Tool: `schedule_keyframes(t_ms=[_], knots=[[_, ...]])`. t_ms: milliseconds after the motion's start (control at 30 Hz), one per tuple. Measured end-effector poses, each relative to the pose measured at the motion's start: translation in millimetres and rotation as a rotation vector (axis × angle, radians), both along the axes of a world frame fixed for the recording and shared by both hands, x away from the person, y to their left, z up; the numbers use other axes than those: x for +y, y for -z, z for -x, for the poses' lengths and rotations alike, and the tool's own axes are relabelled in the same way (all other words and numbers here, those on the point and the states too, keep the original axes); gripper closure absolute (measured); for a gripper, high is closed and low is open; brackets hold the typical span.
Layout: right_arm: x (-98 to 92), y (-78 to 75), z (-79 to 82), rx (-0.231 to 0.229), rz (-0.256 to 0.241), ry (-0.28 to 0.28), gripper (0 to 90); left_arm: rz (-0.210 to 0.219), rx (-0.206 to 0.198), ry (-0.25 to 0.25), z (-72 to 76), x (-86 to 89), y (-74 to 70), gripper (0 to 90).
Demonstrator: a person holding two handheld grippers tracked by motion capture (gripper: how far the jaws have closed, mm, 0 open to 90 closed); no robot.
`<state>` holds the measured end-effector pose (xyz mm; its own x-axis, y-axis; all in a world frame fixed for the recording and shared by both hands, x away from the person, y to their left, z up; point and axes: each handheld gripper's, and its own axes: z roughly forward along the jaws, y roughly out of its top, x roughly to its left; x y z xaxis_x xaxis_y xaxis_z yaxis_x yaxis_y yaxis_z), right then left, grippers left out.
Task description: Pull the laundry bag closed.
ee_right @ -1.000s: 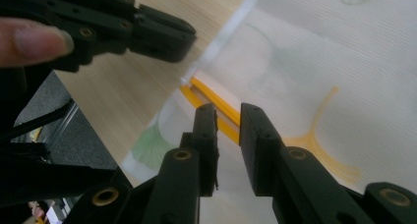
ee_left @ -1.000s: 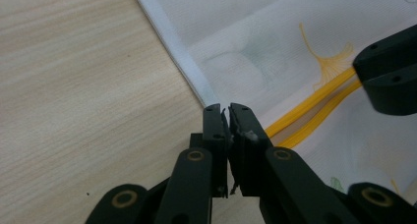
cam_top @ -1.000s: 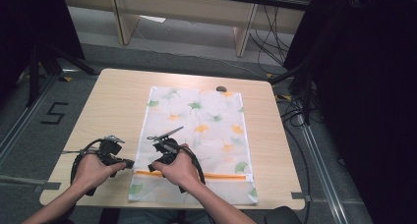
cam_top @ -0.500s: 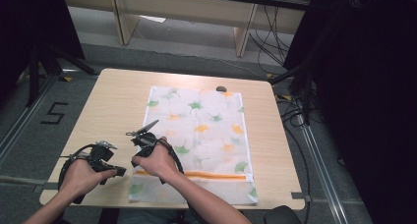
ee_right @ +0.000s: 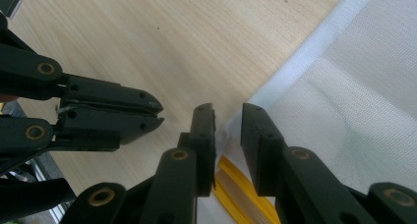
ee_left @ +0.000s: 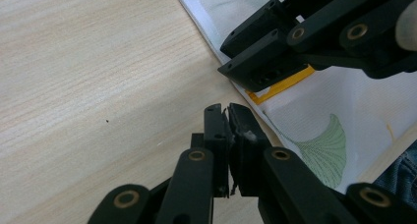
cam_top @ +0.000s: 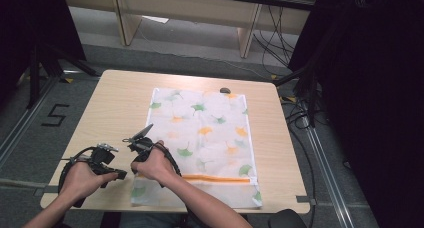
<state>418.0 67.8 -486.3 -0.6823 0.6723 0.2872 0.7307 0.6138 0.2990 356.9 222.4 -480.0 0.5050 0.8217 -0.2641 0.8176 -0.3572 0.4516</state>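
A white mesh bag (cam_top: 205, 123) printed with green and orange leaves lies flat on the wooden table (cam_top: 115, 103). An orange zip (cam_top: 215, 178) runs across its near end. My right gripper (cam_top: 134, 167) hovers at the bag's left edge (ee_right: 295, 71), just past the zip's end (ee_right: 231, 187); its jaws (ee_right: 228, 118) stand a narrow gap apart over the white hem. My left gripper (cam_top: 121, 175) sits just left of it over bare wood, shut with nothing between its jaws (ee_left: 228, 123). Ahead of them in the left gripper view are the right gripper's fingertips (ee_left: 255, 62).
A small dark object (cam_top: 225, 90) lies at the bag's far edge. Bare wood stretches left of the bag. The table's near edge (cam_top: 90, 205) is close behind the hands. Cables (cam_top: 305, 113) run on the floor to the right.
My right gripper has moved left along the zip, from mid-bag to the bag's left edge. The left gripper has stayed near the front left, shifting only slightly.
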Motion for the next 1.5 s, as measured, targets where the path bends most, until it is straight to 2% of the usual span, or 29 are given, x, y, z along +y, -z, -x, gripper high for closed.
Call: schedule_keyframes(t_ms=[67,167,300,367,400,467,500,533,567,600,633,667,733,967,1067,1100,1133,1167,1233,1267,1300,1333,1367,1400,1500], knots=[[-1.6,-0.4,-1.4,-0.018,-0.007,-0.019,77.7,-0.002,0.001,-0.002,0.2,-0.1,0.1,85.5],[-3.3,0.8,-2.0,-0.020,-0.007,-0.011,78.5,-0.012,0.002,0.005,-0.2,-0.4,0.5,85.2],[-4.8,0.1,-2.3,-0.025,-0.004,-0.007,78.9,-0.004,-0.003,-0.006,0.1,-1.5,0.6,85.0],[-6.2,-1.6,-1.4,0.002,0.006,0.020,79.2,-0.013,0.004,0.011,-0.7,-0.3,1.0,84.9],[-6.7,-1.6,-1.3,0.003,0.006,0.023,79.1,-0.010,0.001,-0.001,-0.5,-1.1,1.3,84.8],[-7.7,-0.8,-2.2,-0.014,-0.003,0.004,78.9,-0.016,0.004,0.012,-0.7,-0.2,0.7,84.4],[-8.4,-2.2,-1.6,-0.002,0.001,0.007,78.5,-0.002,-0.003,-0.004,-0.4,-1.6,1.2,84.4],[-9.2,-4.3,0.3,0.015,-0.016,0.027,78.1,0.002,-0.008,-0.004,-0.5,-2.2,1.3,84.0],[-9.2,-4.3,0.3,0.015,-0.016,0.027,78.1,0.010,-0.010,0.014,-1.4,-1.8,1.7,84.0],[-10.6,-4.1,0.2,0.001,-0.017,0.018,78.1,0.015,-0.017,0.010,-1.2,-3.5,1.9,84.0],[-10.3,-4.9,1.8,0.013,-0.021,0.032,78.1,0.015,-0.010,0.020,-1.5,-4.3,2.2,84.0],[-12.6,-5.5,1.3,0.003,-0.024,0.010,78.1,0.020,-0.005,0.024,-1.7,-5.6,3.0,83.8],[-13.4,-6.6,2.5,0.016,-0.019,0.020,78.1,0.007,0.015,0.081,-2.3,-5.9,3.3,83.7],[-15.7,-8.9,6.5,0.020,-0.031,0.011,77.8,0.002,0.016,0.094,-4.6,-9.3,5.0,83.5],[-14.9,-11.9,10.4,0.032,-0.022,0.032,77.7,0.006,0.024,0.095,-5.3,-7.9,6.3,83.4],[-15.3,-12.0,10.2,0.023,-0.033,0.013,77.5,0.004,0.027,0.093,-5.3,-7.5,6.3,83.4],[-14.1,-12.4,11.2,0.014,-0.032,0.011,76.4,0.007,0.029,0.093,-5.5,-6.1,6.7,83.4],[-13.4,-13.5,12.3,0.014,-0.014,0.023,75.5,-0.004,0.034,0.072,-5.0,-2.8,5.1,83.5],[-11.9,-11.9,11.8,0.000,-0.023,0.017,74.2,-0.011,0.034,0.074,-5.5,0.5,4.1,83.5],[-8.8,-13.0,11.8,0.005,-0.016,0.026,71.5,-0.008,0.031,0.054,-5.2,2.7,3.6,83.4],[-6.5,-13.4,13.4,0.022,-0.009,0.056,70.4,0.016,0.019,-0.003,-3.6,2.1,4.1,83.3],[-6.5,-13.4,13.4,0.022,-0.009,0.056,70.4,0.003,0.019,-0.005,-3.8,5.2,3.3,83.3],[-4.0,-12.3,13.7,0.012,0.011,0.049,68.4,0.012,0.012,-0.031,-4.4,8.2,3.8,83.3],[-2.2,-11.8,14.7,0.017,0.023,0.053,67.2,-0.010,0.017,-0.021,-4.9,10.3,2.6,83.2],[-0.8,-10.1,14.5,-0.005,0.024,0.032,66.2,0.002,0.013,-0.035,-5.2,9.9,3.5,83.1]])
